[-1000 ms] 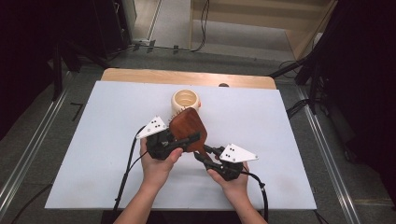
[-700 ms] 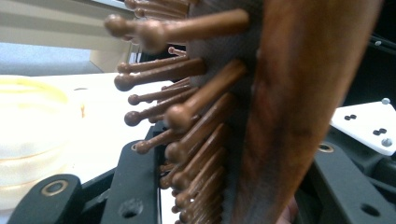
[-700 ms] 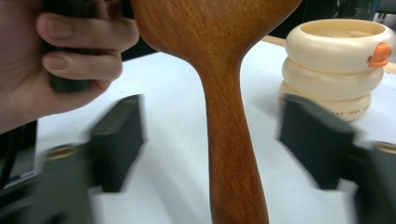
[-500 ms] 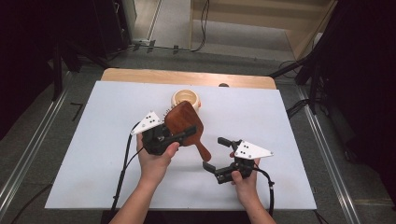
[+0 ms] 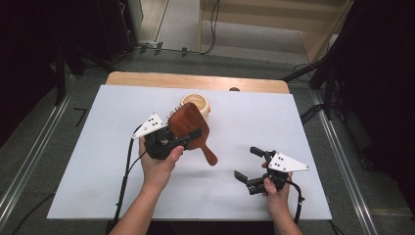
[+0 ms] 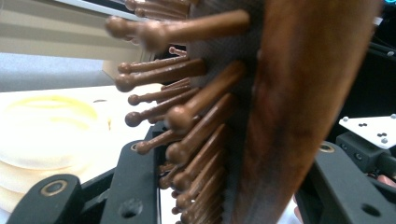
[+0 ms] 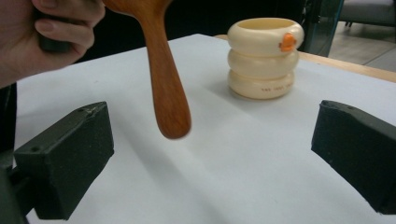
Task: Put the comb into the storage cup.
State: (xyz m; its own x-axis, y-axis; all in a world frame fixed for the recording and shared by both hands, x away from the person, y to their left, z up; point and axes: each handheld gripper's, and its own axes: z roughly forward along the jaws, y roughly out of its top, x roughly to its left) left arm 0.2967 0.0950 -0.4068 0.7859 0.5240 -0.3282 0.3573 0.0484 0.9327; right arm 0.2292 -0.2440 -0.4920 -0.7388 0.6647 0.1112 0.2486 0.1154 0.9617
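We have the wooden hairbrush (image 5: pixel 188 128) clamped by its head in the left claw (image 5: pixel 183 138), one jaw on the smooth back and the other in among the bristle pins (image 6: pixel 187 112), as the left gripper view shows up close. The brush hangs clear of the white mat (image 5: pixel 88 147), its long axis slanting down from the claw toward us and to the right, so the handle (image 7: pixel 166 88) is the free end. Our right claw (image 5: pixel 249 164) has just been opening and now stands wide with nothing between its jaws, low over the mat and well apart from the brush, off to the right of it.

From the right claw, the handle tip lies ahead and a little to the left, hanging above the mat between its two pads. The cream ringed pot (image 7: pixel 264 58) stands farther off, ahead and to the right; from the left claw it sits just beyond the brush head.

The left claw is plainly the nearer to the pot, so we judge that the coming move turns on swinging the handle over the pot's mouth.
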